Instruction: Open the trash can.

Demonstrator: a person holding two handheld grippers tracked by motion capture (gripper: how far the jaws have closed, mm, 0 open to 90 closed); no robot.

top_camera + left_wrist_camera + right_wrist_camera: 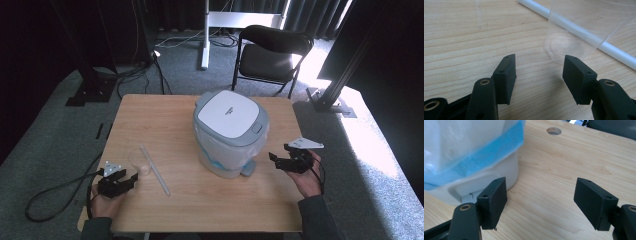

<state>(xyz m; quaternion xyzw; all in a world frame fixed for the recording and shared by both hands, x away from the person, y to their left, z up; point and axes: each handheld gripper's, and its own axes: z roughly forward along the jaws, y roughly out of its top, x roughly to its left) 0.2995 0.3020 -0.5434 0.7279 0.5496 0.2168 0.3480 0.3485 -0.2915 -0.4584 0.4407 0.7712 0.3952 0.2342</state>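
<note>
A small white bin (230, 132) with a grey lid and a blue-edged plastic liner stands in the middle of the wooden table (200, 200). A clear plastic cup (139, 161) lies on its side at the left, beside a white straw (155, 171). My left gripper (131, 178) is open just short of the cup (574, 32), with nothing between its jaws. My right gripper (279, 157) is open to the right of the bin's base (474, 187), near its grey pedal (248, 170). It holds nothing.
A black chair (272, 52) stands beyond the table's far edge, and a white stand post (205, 35) rises further back. Black frame legs and cables lie on the grey carpet at both sides. A round hole (554, 130) pierces the tabletop past the bin.
</note>
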